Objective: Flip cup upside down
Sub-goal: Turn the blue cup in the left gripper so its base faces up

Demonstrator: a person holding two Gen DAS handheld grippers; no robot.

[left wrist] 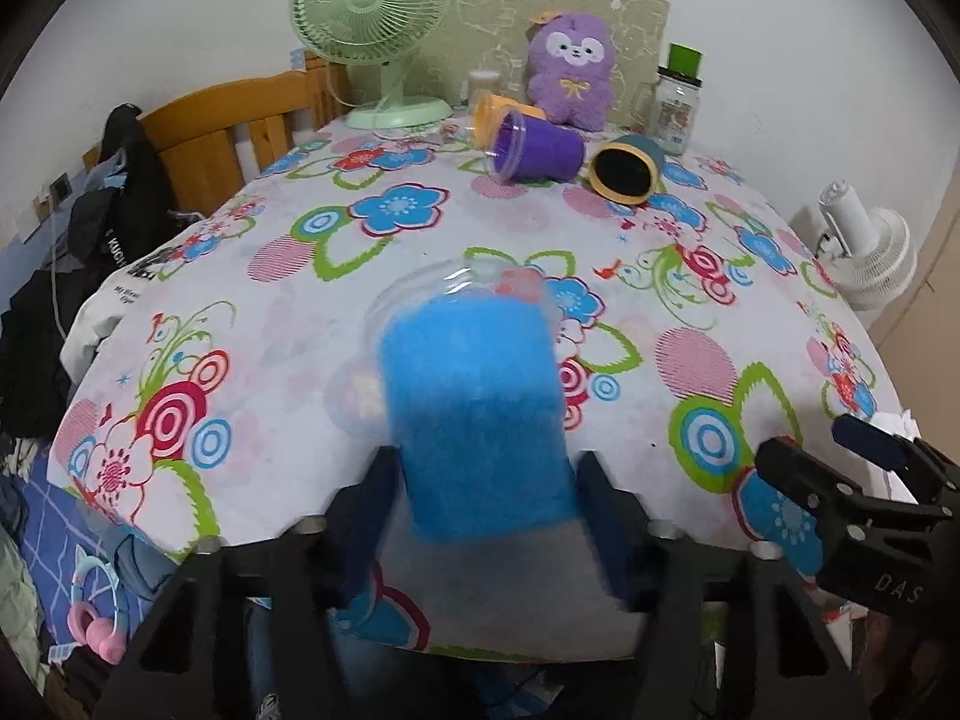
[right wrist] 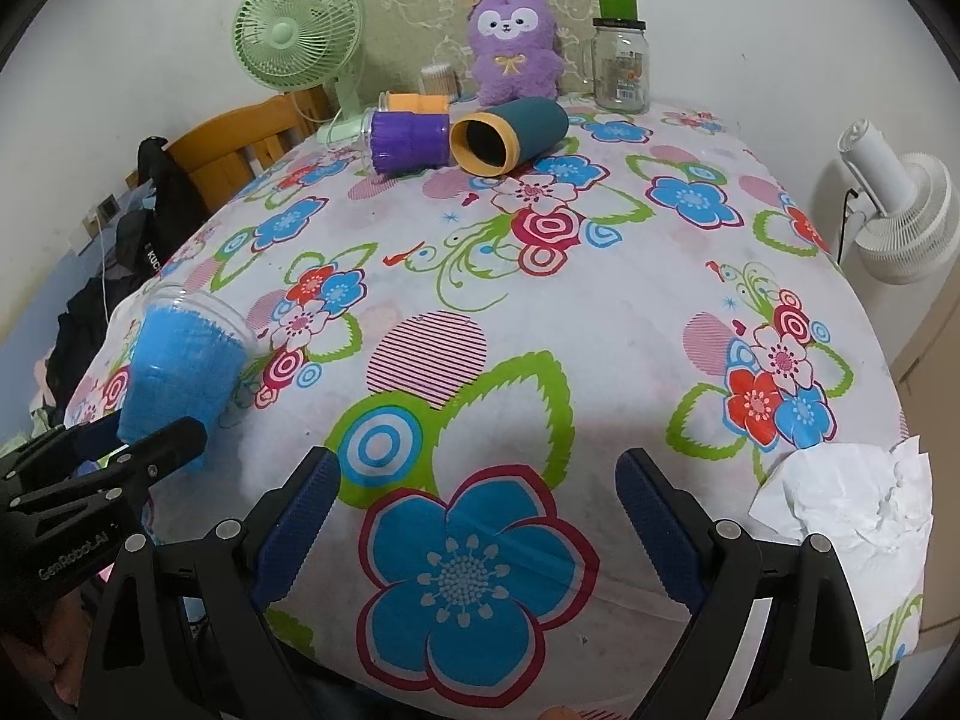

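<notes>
The left tongs (left wrist: 486,480) pinch the blue cup (left wrist: 474,414) between their two fingers, gripping its lower body; in the left wrist view the cup fills the centre, blurred, with its clear rim pointing toward 12 o'clock, away from the camera. In the right wrist view the same blue cup (right wrist: 180,372) sits at about 9 o'clock, tilted, raised above the near left corner of the desk (right wrist: 600,300), with the left tongs (right wrist: 144,444) clamped on its base. The right tongs (right wrist: 474,516) are spread wide with nothing between the fingers, hovering over the big blue flower on the flowered cloth at the near edge; from the left wrist view the right tongs (left wrist: 822,450) show at 4 o'clock. Just beside them, at 4 o'clock in the right wrist view, lies a crumpled white tissue (right wrist: 852,504). Toward 12 o'clock, at the far end of the desk, a purple cup (right wrist: 411,138) and a dark teal cup (right wrist: 510,132) lie on their sides, touching, with an orange cup (right wrist: 414,102) behind them. Behind those stand a green fan (right wrist: 300,36), a purple plush toy (right wrist: 513,42) and a glass jar (right wrist: 621,60) with a green cap.
</notes>
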